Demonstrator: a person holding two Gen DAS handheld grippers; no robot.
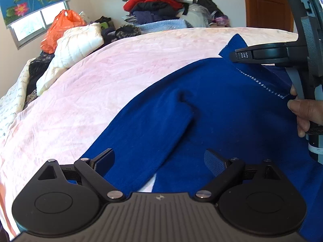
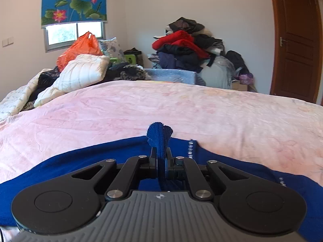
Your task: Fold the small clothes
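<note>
Slippage is the risk: right hand-held gripper [image 2: 160, 161] pinches only a sweater [image 1: 201, 121] edge on the bed [image 2: 161, 104], so a tug could free it. Left hand-held gripper [image 1: 159, 161] gapes empty above a sleeve [image 1: 153, 141].

Two gripper-mounted views, close over the bed [image 1: 121, 64], facing the shared far clothes pile [image 2: 181, 46].

Matt knit blue sweater [image 1: 212, 121]; plush pink blanket [image 1: 121, 66].
</note>
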